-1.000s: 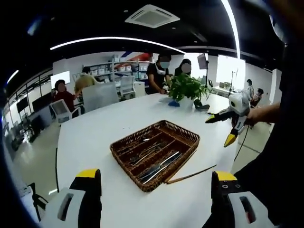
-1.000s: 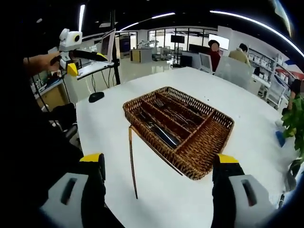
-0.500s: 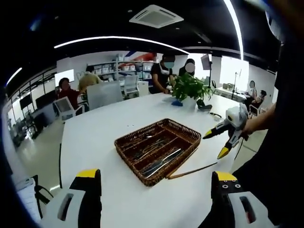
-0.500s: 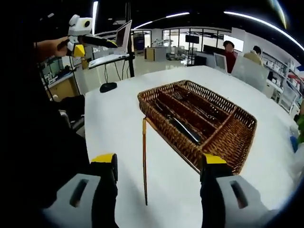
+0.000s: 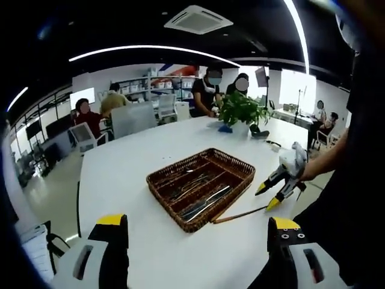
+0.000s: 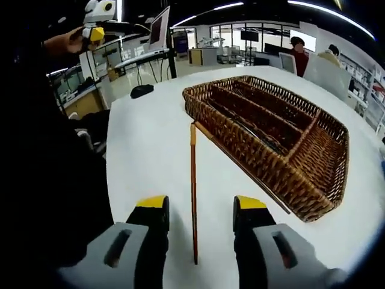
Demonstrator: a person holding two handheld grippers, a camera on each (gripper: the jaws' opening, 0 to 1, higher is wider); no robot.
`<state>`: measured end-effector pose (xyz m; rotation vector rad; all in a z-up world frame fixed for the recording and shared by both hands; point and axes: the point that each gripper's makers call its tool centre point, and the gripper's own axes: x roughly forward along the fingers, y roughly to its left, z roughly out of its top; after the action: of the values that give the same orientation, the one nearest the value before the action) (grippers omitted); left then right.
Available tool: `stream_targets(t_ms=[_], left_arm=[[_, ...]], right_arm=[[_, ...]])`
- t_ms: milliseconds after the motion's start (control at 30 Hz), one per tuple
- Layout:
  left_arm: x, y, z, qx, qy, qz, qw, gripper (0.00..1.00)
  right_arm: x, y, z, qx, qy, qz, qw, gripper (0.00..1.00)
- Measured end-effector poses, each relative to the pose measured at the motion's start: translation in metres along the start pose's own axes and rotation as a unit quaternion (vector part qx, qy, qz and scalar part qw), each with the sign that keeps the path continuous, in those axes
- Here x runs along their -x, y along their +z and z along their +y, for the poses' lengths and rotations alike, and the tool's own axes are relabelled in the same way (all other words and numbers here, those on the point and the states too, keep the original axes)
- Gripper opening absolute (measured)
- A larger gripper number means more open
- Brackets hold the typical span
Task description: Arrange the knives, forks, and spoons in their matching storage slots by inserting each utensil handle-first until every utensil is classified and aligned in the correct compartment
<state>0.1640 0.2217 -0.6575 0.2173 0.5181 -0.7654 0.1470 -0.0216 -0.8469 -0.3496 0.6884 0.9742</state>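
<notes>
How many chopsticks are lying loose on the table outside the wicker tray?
2. Both chopsticks lie on the white table beside the wicker tray: one points away between the right gripper fingers, the other runs along the tray's near wall. More may be hidden inside.

1. Grey jaws with black inner faces and yellow tips were seen on the left gripper [image 5: 197, 232] and the right gripper [image 6: 198, 211].
2. Dark clothing was worn by the person [image 6: 42, 168].
</notes>
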Motion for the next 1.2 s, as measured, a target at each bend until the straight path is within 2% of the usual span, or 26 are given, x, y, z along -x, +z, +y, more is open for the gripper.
stream_targets(t_ms=[100, 167, 300, 433, 500, 533, 633, 833, 900, 1033, 1200], left_arm=[[0.001, 0.0, 0.004, 0.002, 0.004, -0.003, 1.0, 1.0], [0.002, 0.0, 0.005, 0.003, 0.006, -0.004, 1.0, 1.0], [0.005, -0.004, 0.006, 0.003, 0.01, -0.002, 0.9999, 1.0], [0.009, -0.007, 0.01, 0.008, 0.018, -0.001, 0.9998, 1.0], [0.01, -0.008, 0.011, 0.009, 0.02, -0.002, 0.9998, 1.0], [0.01, -0.008, 0.011, 0.009, 0.021, 0.0, 0.9997, 1.0], [0.011, -0.01, 0.012, 0.01, 0.024, 0.0, 0.9997, 1.0], [0.012, -0.012, 0.017, 0.014, 0.028, -0.001, 0.9995, 1.0], [0.012, -0.011, 0.018, 0.015, 0.029, -0.002, 0.9995, 1.0], [0.009, -0.008, 0.018, 0.011, 0.027, -0.003, 0.9996, 1.0], [0.005, -0.003, 0.017, 0.008, 0.025, -0.007, 0.9996, 1.0]], right_arm=[[-0.005, -0.009, 0.006, 0.009, 0.016, 0.014, 0.9997, 0.26], [-0.007, -0.01, 0.009, 0.02, 0.019, 0.011, 0.9996, 0.18], [-0.011, -0.012, 0.009, 0.033, 0.015, 0.017, 0.9992, 0.15], [-0.016, -0.013, 0.013, 0.054, 0.026, 0.026, 0.9979, 0.07], [-0.018, -0.014, 0.015, 0.06, 0.032, 0.029, 0.9972, 0.1], [-0.019, -0.014, 0.013, 0.083, 0.029, 0.029, 0.9957, 0.1], [-0.018, -0.014, 0.012, 0.075, 0.026, 0.029, 0.9964, 0.02], [-0.019, -0.015, 0.012, 0.077, 0.025, 0.019, 0.9966, 0.02], [-0.02, -0.015, 0.01, 0.048, 0.025, 0.019, 0.9984, 0.01], [-0.02, -0.015, 0.005, 0.019, 0.018, 0.025, 0.9993, 0.0], [-0.018, -0.01, 0.007, 0.019, 0.023, 0.03, 0.9991, 0.0]])
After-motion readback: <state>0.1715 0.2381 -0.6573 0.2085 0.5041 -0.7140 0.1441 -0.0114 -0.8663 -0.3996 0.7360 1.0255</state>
